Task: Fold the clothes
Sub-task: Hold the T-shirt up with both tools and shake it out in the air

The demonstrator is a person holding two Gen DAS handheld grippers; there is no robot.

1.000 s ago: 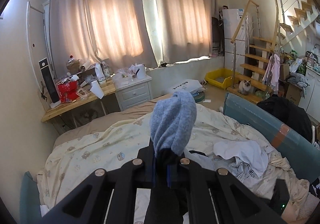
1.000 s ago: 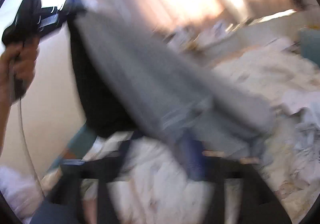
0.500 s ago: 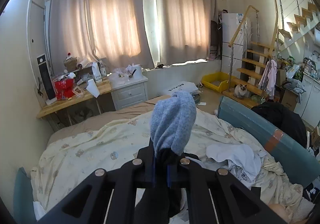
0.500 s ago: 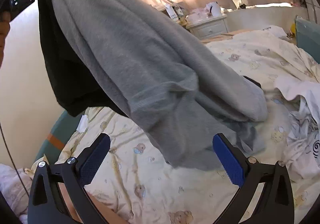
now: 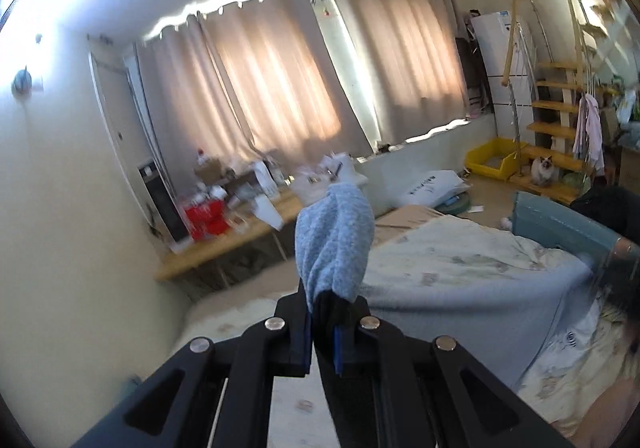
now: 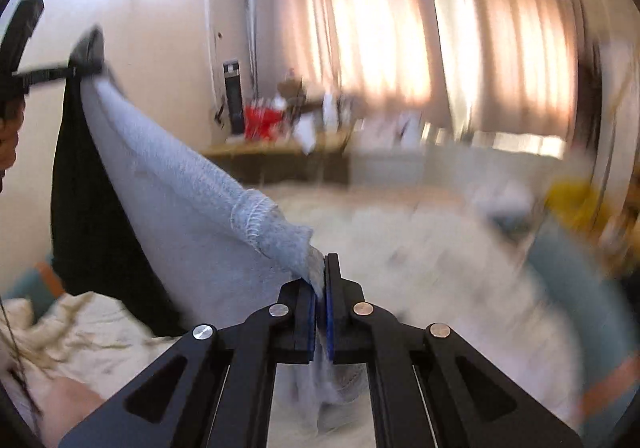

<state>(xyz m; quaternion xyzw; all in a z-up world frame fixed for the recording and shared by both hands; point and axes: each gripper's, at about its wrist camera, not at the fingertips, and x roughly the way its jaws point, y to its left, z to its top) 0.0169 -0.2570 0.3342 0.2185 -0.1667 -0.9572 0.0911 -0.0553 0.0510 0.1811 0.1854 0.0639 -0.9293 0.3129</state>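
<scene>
A grey knit garment (image 6: 188, 192) with a black part (image 6: 80, 208) is stretched in the air between my two grippers above the bed. My left gripper (image 5: 323, 322) is shut on one bunched end, which pokes up past its fingers as a light blue-grey lump (image 5: 334, 244). In the right wrist view that left gripper (image 6: 86, 62) is seen high at the left, held by a hand. My right gripper (image 6: 321, 288) is shut on the garment's other end, near a stitched hem (image 6: 250, 214). In the left wrist view the grey cloth (image 5: 460, 300) spreads out to the right.
The bed (image 5: 452, 248) has a cream printed cover and a teal footboard (image 5: 560, 226). A wooden desk (image 5: 224, 248) with clutter stands under the curtained window (image 5: 280, 80). Stairs (image 5: 560, 104), a yellow bin (image 5: 494, 160) and a cat (image 5: 542, 170) are at the right.
My right gripper was open below the hanging garment and has now shut on its end. The garment is pulled taut between both grippers, and both views have swung upward.
</scene>
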